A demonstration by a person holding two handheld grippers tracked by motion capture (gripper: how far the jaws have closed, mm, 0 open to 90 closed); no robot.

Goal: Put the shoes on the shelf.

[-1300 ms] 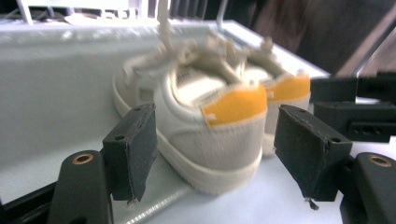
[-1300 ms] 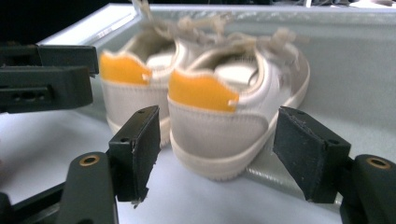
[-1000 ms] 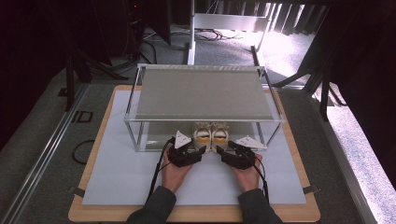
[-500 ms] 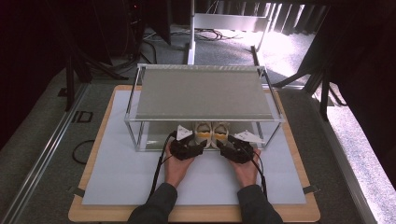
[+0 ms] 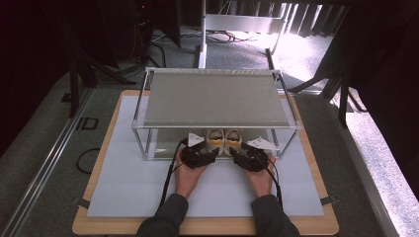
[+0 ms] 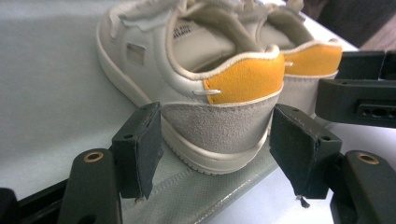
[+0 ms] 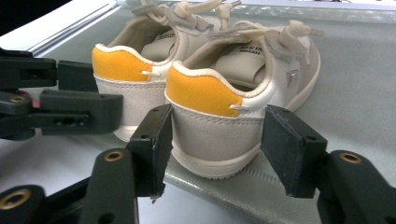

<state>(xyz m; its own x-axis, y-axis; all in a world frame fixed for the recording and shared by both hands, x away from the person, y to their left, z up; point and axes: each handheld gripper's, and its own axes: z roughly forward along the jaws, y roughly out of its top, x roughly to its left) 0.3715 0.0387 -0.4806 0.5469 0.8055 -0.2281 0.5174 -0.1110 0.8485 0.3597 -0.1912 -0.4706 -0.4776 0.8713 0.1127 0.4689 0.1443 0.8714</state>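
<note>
Fingers of the left gripper (image 6: 217, 154) flank the left shoe's (image 6: 201, 84) heel, just opening, left pad touching, right apart. Right gripper (image 7: 215, 154), just closing, brackets the right shoe (image 7: 233, 88), gaps both sides. Both shoes sit under the shelf (image 5: 212, 98), its posts close beside.

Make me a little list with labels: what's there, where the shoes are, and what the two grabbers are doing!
Things: pair of small shoes, metal shelf rack, white mat
Left shoe: heel sits between the left gripper jaws, small gaps at both sides
Right shoe: heel sits between the right gripper jaws, which have just been closing
Shoe place: under the rack, side by side
</note>
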